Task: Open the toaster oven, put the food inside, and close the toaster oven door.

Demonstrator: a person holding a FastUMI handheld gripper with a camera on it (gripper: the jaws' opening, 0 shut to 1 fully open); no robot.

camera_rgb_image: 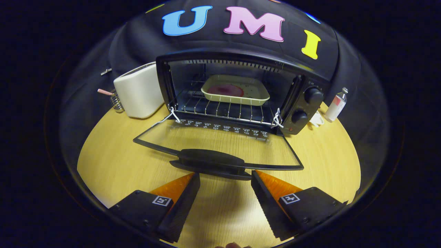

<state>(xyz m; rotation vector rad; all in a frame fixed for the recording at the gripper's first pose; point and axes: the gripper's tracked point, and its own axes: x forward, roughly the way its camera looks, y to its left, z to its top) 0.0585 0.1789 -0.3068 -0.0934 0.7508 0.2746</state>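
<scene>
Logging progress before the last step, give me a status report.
Claw open, just behind door handle. Oven door down, food tray on rack. Nothing blocking the door.

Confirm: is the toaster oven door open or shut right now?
Open. The door lies folded down flat, its handle just ahead of the open gripper, with the tray of food on the rack inside.

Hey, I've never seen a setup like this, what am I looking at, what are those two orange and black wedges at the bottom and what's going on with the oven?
The wedges are the two fingers of a hand-held gripper that a person carries; the camera rides on it and looks forward along them. They are spread open and hold nothing. Just ahead of them, on a wooden table, a toaster oven stands with its glass door folded down; the door handle is near the fingertips. A baking dish with food sits on the rack inside. A white toaster stands beside the oven, a small bottle on its other side.
</scene>
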